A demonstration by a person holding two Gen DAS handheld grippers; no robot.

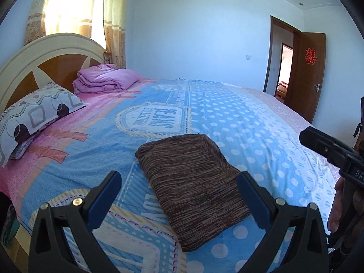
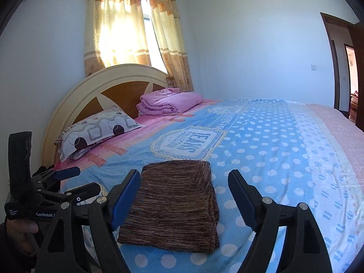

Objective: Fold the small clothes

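Lying folded into a thick rectangle on the blue dotted part of the bedspread [image 1: 238, 118] is the brown striped garment [image 1: 193, 186], near the bed's front edge and apart from everything else on it. The left gripper [image 1: 179, 188] hangs above its near end with both blue-padded fingers spread wide, nothing between the pads. The right gripper [image 2: 184, 193] is likewise raised over the cloth, jaws standing wide apart and gripping nothing; the cloth shows in the gap but the pads do not press on it. In the right wrist view the left gripper appears at the left edge with a hand [image 2: 20, 232] around its handle.

Farther up the bed, a patterned pillow [image 1: 34, 118] lies against the arched headboard [image 1: 45, 54], and a folded pink quilt [image 1: 107, 77] sits beside it. Behind are sunlit curtains [image 2: 127, 29]; an open brown door [image 1: 311, 72] stands to the right. Nothing lies between the grippers and the garment.
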